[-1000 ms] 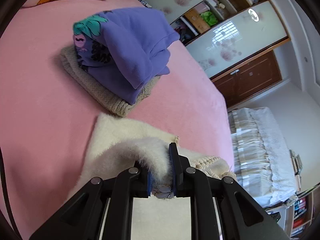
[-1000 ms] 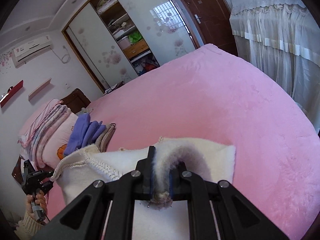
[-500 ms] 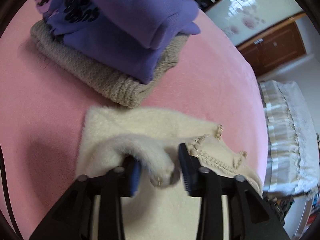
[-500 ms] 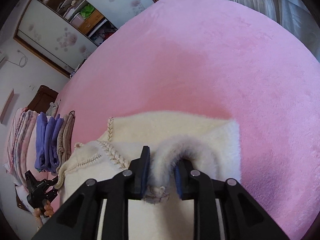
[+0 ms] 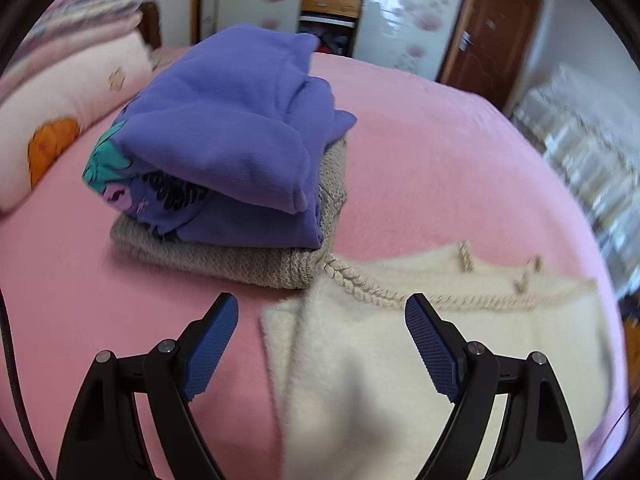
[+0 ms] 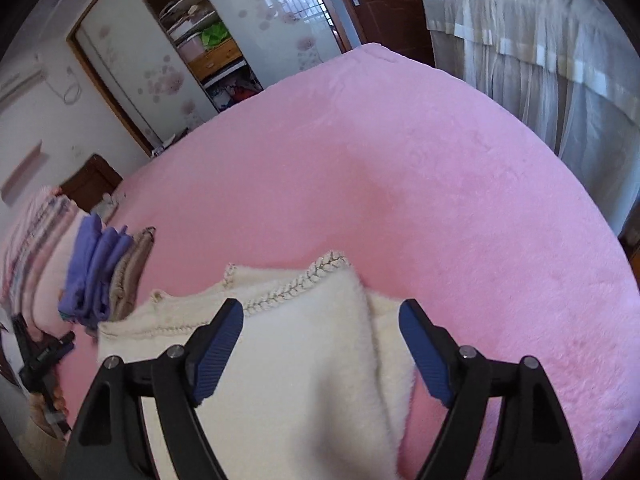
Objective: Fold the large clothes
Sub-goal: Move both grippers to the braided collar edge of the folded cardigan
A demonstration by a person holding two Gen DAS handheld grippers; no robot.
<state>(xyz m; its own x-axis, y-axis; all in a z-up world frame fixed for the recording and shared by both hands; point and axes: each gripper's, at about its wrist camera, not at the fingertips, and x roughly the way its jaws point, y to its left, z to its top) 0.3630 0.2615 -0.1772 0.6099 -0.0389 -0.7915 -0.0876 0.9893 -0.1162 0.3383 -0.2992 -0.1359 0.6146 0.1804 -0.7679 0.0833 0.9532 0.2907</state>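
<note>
Cream fluffy sweater (image 5: 400,380) with braided beige trim; purple sweatshirt (image 5: 224,140) with teal and black print; taupe knit (image 5: 240,260); pink bedspread (image 6: 400,180); blue gripper pads (image 5: 210,346)

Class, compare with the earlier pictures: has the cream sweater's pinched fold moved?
Yes. The cream sweater has dropped out of both opening claws, left and right, and lies flat on the pink bed.

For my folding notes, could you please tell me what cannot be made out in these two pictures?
- Cream sweater: its near part is cut off by the bottom edge in both wrist views.
- Grey knit: mostly hidden under the purple top in the left view.
- Curtain: blurred in the left view.
- Closet shelves: contents too small in the right view.
</note>
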